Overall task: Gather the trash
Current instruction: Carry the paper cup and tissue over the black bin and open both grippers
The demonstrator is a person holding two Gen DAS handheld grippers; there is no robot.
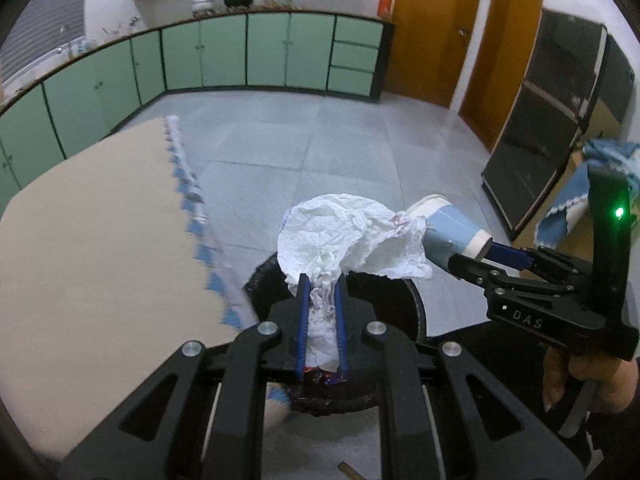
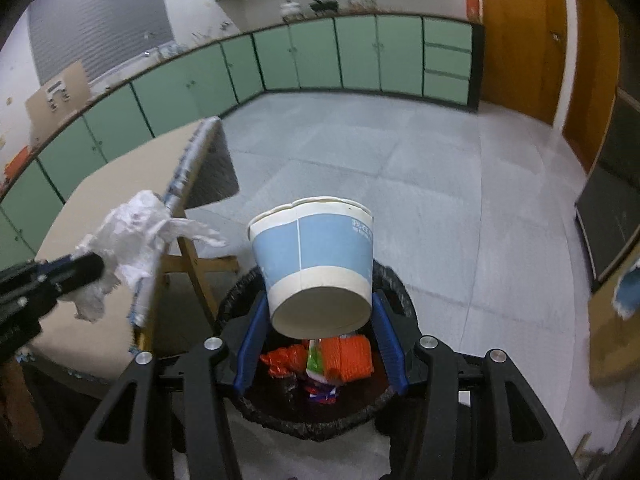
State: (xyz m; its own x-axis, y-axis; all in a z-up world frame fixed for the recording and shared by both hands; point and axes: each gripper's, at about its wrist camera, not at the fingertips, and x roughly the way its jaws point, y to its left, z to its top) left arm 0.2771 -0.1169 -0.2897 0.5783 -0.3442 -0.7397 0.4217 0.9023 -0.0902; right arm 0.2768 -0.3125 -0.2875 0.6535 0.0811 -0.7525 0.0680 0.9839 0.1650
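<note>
L tool (image 1: 322,292) clenched on tissue (image 1: 344,232), R tool (image 2: 320,312) grasping cup (image 2: 316,256); bin (image 2: 384,416) directly below both, R nearer centre.

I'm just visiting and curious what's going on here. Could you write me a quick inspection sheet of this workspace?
Surface: beige table, bare where visible.
Job's things: crumpled tissue; paper cup; black-lined bin already holding wrappers.
Clutter: blue cloth at right.
Grippers: left gripper shut on tissue; right gripper clamps cup; both over bin.
Cables: nothing seen.
Surroundings: green cabinets, wooden doors, grey floor.
</note>
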